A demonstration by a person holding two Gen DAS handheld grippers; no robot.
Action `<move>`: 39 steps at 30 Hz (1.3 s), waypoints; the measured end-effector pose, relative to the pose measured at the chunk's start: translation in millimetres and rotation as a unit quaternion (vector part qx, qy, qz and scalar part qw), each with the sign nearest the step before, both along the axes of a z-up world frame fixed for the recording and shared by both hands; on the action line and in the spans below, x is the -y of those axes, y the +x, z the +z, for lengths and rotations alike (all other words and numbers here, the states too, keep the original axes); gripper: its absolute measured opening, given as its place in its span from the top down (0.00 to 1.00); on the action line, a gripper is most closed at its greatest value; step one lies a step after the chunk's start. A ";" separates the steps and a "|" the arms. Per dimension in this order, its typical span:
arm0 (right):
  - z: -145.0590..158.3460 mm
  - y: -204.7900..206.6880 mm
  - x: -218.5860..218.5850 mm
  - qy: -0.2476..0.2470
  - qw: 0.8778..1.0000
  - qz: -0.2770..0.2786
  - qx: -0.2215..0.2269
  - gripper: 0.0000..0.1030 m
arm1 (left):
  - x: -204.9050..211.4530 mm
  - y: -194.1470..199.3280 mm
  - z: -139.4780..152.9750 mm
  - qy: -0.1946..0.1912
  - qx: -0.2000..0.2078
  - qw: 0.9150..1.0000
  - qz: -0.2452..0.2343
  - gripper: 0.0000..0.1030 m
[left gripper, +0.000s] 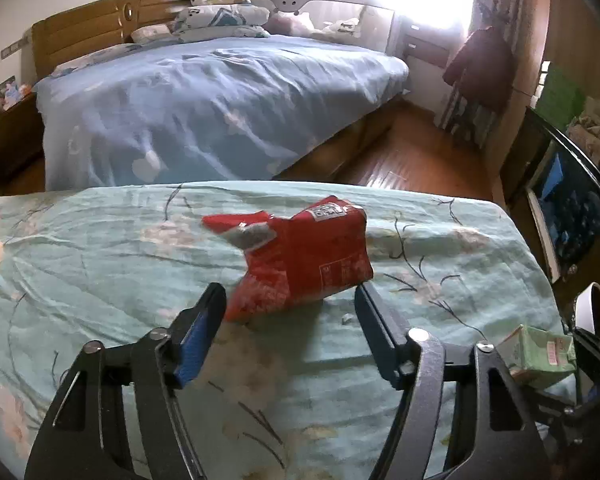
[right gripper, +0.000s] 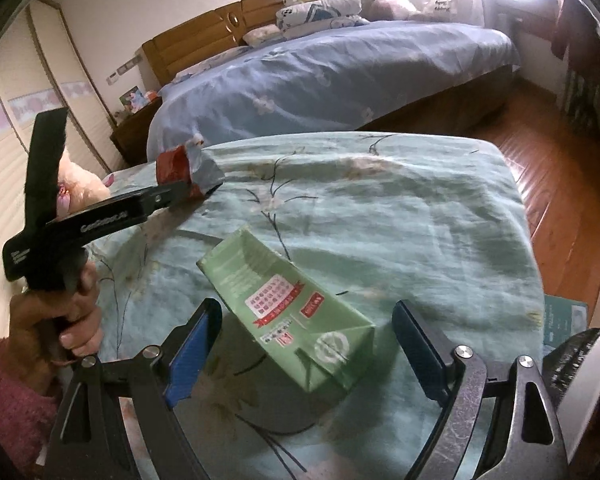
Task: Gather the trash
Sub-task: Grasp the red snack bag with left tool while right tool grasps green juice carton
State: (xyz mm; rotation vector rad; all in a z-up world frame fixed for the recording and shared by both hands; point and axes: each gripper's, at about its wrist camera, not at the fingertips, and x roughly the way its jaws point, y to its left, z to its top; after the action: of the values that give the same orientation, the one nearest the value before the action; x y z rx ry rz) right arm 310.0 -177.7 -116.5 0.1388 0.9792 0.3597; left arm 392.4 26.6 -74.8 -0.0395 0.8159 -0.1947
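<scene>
A crumpled red snack bag (left gripper: pixel 300 258) lies on the green floral cloth (left gripper: pixel 100 248) that covers the table. My left gripper (left gripper: pixel 290 300) is open, its jaws on either side of the bag's near end, apart from it. A green carton (right gripper: pixel 288 316) lies on its side on the cloth (right gripper: pixel 400 220). My right gripper (right gripper: pixel 306 322) is open around the carton's near end. The carton also shows in the left wrist view (left gripper: pixel 540 354) at the right edge. The left gripper (right gripper: pixel 176 192) and red bag (right gripper: pixel 180 170) show at the left of the right wrist view.
A bed with a blue cover (left gripper: pixel 204 104) stands beyond the table across a strip of wooden floor (left gripper: pixel 412 156). A pink plush thing (right gripper: pixel 82 188) lies at the table's left edge. A screen (left gripper: pixel 572 204) stands at the right. A white round rim (right gripper: pixel 596 392) is at the lower right.
</scene>
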 end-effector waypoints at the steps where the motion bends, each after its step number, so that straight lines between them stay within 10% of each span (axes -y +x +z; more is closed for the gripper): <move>1: -0.3 -0.2 -1.2 0.001 1.000 0.002 0.002 0.18 | 0.9 2.0 -1.5 -0.002 -0.005 1.000 -0.006 0.52; 3: -0.7 0.3 -3.3 -0.002 1.000 0.004 0.003 0.30 | 2.4 3.2 -3.0 -0.003 -0.011 1.000 -0.012 0.72; 11: 0.5 -4.6 -5.7 0.006 1.000 0.002 0.005 0.64 | 5.2 -12.2 2.9 0.002 0.001 1.000 -0.027 0.85; 39: 21.1 -97.1 18.3 0.045 0.998 -0.042 0.028 0.67 | 55.2 -167.5 17.0 -0.056 -0.025 0.995 -0.074 0.86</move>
State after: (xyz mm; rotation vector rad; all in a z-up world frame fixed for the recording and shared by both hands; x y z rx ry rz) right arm 213.0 -196.0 -95.4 0.2502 0.8985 0.3293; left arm 225.0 -28.6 -57.8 -0.0903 0.8580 -0.3807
